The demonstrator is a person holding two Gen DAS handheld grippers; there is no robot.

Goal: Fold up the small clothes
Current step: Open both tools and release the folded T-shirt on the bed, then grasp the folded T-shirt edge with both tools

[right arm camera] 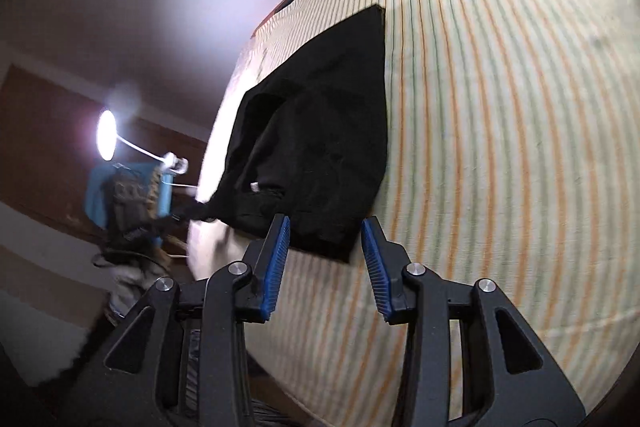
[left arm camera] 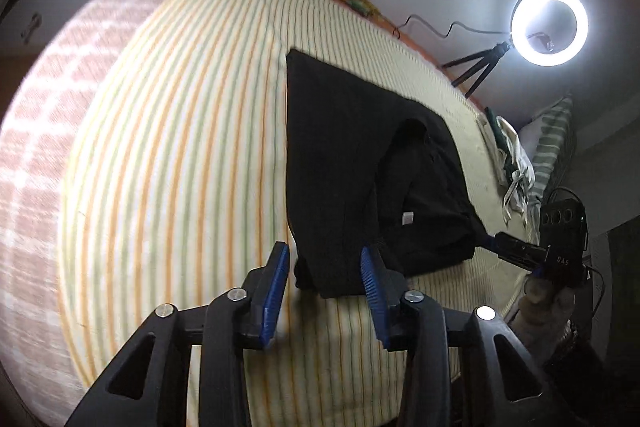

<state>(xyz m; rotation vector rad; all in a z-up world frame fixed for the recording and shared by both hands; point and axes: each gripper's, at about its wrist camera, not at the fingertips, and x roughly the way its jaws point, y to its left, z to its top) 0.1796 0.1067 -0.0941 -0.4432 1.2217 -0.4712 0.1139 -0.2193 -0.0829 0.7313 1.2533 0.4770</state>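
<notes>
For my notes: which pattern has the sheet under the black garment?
The sheet has thin orange and green stripes on cream, clearest in the right wrist view.

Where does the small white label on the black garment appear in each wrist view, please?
Left wrist: white label sits right of centre on the black garment.
Right wrist: white label sits left of centre, near the garment's left edge.
Shared landmark: the striped sheet.

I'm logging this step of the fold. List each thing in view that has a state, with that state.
black garment: lying on the striped sheet, partly folded, white label showing.
left gripper: open, holding nothing, at the garment's near edge.
right gripper: open, holding nothing, at the garment's near corner.
ring light: switched on.
</notes>
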